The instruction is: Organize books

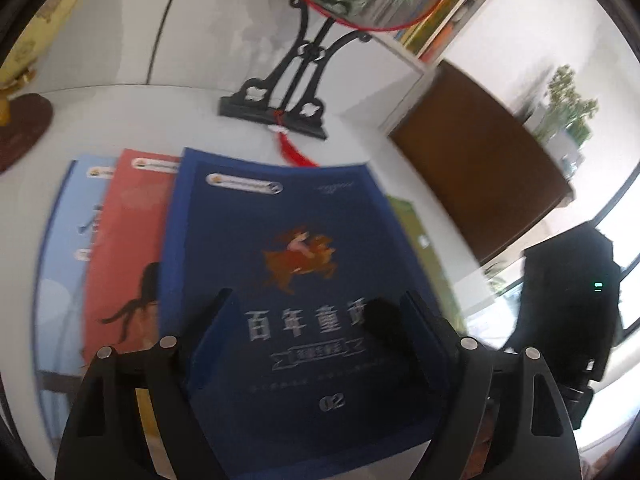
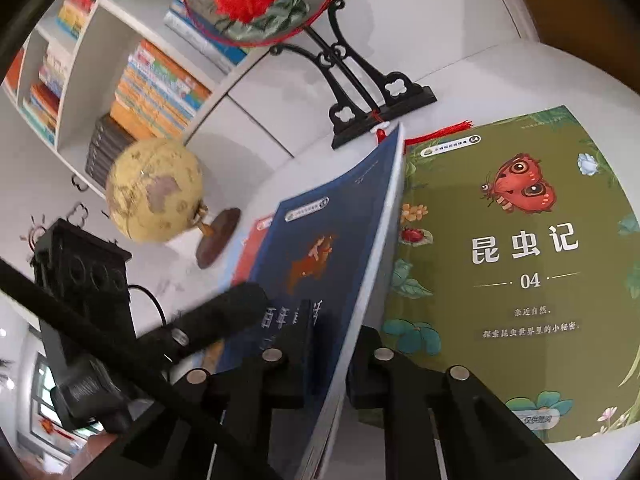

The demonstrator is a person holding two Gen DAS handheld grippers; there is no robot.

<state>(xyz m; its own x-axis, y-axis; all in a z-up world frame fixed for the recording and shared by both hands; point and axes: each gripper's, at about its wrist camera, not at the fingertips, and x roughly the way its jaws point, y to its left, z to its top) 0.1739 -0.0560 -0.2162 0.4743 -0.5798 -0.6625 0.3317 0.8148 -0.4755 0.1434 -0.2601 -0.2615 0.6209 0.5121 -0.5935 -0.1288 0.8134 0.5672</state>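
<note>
A dark blue book [image 1: 288,264] lies in the middle of the left wrist view, overlapping a red book [image 1: 124,248] and a light blue book [image 1: 60,248] on its left, with a green book [image 1: 424,240] showing under its right side. My left gripper [image 1: 316,308] is open, its fingers spread wide over the blue cover. In the right wrist view the blue book [image 2: 320,240] is tilted up on edge, and my right gripper [image 2: 340,336] is shut on its lower right edge. The green insect book [image 2: 520,248] lies flat beside it.
An embroidered round fan on a black stand [image 1: 280,96] with a red tassel stands behind the books on the white table [image 1: 140,120]. A yellow globe [image 2: 156,188] is at the left. Filled bookshelves [image 2: 152,92] stand beyond. A brown cabinet [image 1: 480,160] and a plant [image 1: 568,108] are at the right.
</note>
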